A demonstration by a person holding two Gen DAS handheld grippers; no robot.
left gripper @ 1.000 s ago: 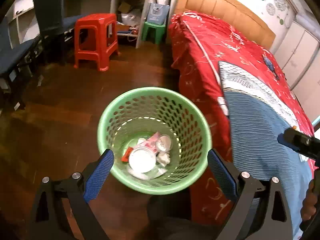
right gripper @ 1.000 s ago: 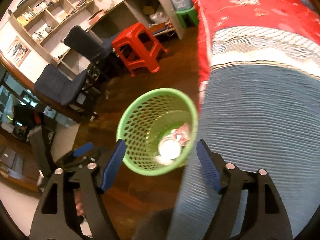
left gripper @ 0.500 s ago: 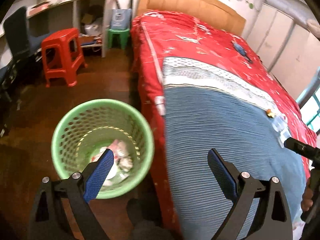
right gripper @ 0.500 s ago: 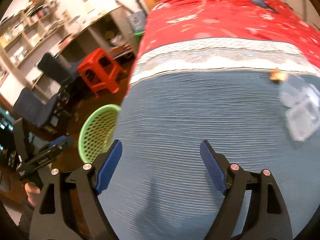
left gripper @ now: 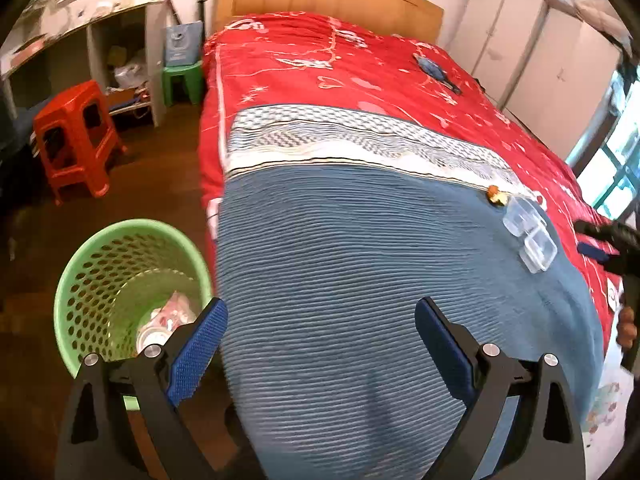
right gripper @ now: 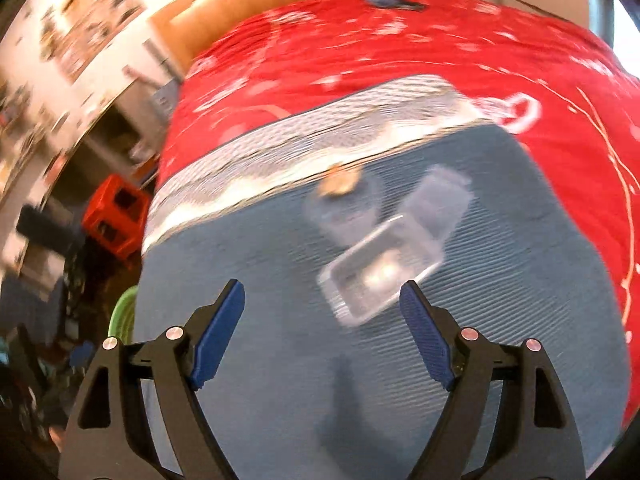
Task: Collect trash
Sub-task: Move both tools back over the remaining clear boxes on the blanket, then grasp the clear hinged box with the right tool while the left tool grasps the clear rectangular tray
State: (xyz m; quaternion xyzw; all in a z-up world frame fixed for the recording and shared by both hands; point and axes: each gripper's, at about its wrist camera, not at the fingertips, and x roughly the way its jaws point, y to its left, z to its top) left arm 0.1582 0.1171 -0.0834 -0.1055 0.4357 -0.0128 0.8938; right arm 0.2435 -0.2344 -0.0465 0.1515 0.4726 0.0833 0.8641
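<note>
A green perforated trash basket (left gripper: 92, 276) stands on the floor beside the bed, with wrappers and a white lid inside. Clear plastic containers (left gripper: 530, 234) lie on the blue blanket at the bed's right side, with a small orange scrap (left gripper: 496, 196) beside them. In the right wrist view the containers (right gripper: 384, 264) lie just ahead of my right gripper (right gripper: 322, 320), which is open and empty. The orange scrap (right gripper: 338, 184) lies beyond them. My left gripper (left gripper: 318, 332) is open and empty over the blanket's near edge. The right gripper also shows in the left wrist view (left gripper: 604, 240).
The bed has a red cover (left gripper: 320, 64) and a blue blanket (left gripper: 360, 280). A red stool (left gripper: 72, 136) and a green stool (left gripper: 182, 80) stand on the wooden floor at left. A dark object (left gripper: 434, 68) lies far up the bed.
Both grippers have swung right, from above the basket toward the bed. The basket has slid to the left edge of both views. The clear containers are now close before the right gripper.
</note>
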